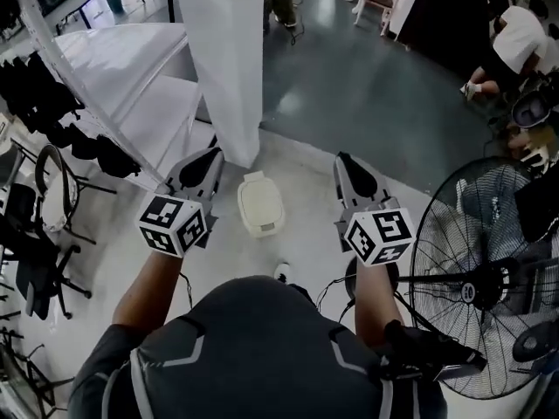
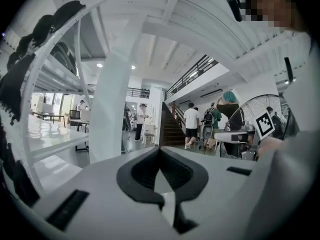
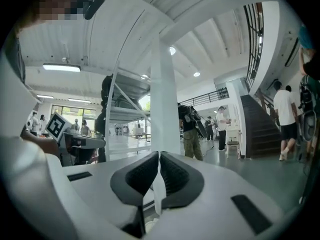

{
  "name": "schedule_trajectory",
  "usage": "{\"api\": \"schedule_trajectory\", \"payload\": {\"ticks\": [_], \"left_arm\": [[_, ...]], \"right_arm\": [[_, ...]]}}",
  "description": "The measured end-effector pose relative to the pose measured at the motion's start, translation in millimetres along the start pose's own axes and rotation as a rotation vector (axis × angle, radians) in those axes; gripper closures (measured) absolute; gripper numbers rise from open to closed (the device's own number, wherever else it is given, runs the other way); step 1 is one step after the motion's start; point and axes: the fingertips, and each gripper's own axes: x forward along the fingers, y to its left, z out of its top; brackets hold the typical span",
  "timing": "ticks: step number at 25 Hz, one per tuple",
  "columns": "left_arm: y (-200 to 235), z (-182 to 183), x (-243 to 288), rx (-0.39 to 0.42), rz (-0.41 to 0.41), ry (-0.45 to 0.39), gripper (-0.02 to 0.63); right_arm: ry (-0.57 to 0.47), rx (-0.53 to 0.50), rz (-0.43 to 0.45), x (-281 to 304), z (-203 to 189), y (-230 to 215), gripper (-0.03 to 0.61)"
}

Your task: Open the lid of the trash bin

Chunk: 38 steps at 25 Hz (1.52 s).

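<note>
1. My left tool [image 1: 208, 157] and right tool [image 1: 344, 160] are both pinched together, empty.
2. Trash bin [image 1: 260, 208] sits on the floor [image 1: 301, 234] between them, lid [image 1: 258, 197] down.
3. Closed tips might skid off, shoving it away.

big floor fan [image 1: 486, 278] at right; white pillar [image 1: 229, 59] ahead; white shelving [image 1: 131, 77] at left; crouching person [image 1: 517, 40] far top right.
</note>
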Motion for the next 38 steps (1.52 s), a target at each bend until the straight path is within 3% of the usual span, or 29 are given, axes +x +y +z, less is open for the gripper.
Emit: {"api": "schedule_trajectory", "payload": {"ticks": [4, 7, 12, 18, 23, 25, 29, 31, 34, 38], "left_arm": [[-13, -2, 29, -0.043, -0.024, 0.015, 0.606], [-12, -7, 42, -0.021, -0.002, 0.010, 0.606], [7, -23, 54, -0.023, 0.009, 0.049, 0.606], [50, -51, 74, -0.053, -0.028, 0.102, 0.605], [102, -108, 93, -0.017, 0.062, 0.160, 0.604], [116, -133, 95, -0.043, 0.081, 0.186, 0.604], [118, -172, 90, -0.109, 0.064, 0.227, 0.604], [121, -184, 93, -0.119, 0.054, 0.236, 0.604], [127, -208, 102, -0.128, 0.044, 0.261, 0.604], [129, -261, 102, -0.147, 0.042, 0.343, 0.604]], "right_arm": [[0.005, 0.025, 0.058, 9, -11, -21, 0.548], [0.009, 0.032, 0.078, 19, -23, -33, 0.548], [0.033, 0.039, 0.097, 49, -32, -33, 0.548], [0.077, 0.046, 0.057, 99, -55, -30, 0.546], [0.114, 0.049, -0.001, 135, -97, -36, 0.546], [0.133, 0.057, -0.001, 147, -118, -35, 0.546], [0.243, 0.091, 0.024, 154, -171, -28, 0.526], [0.291, 0.107, 0.031, 161, -195, -27, 0.489], [0.345, 0.117, 0.036, 172, -229, -27, 0.483], [0.453, 0.123, 0.048, 174, -291, -19, 0.456]]}}
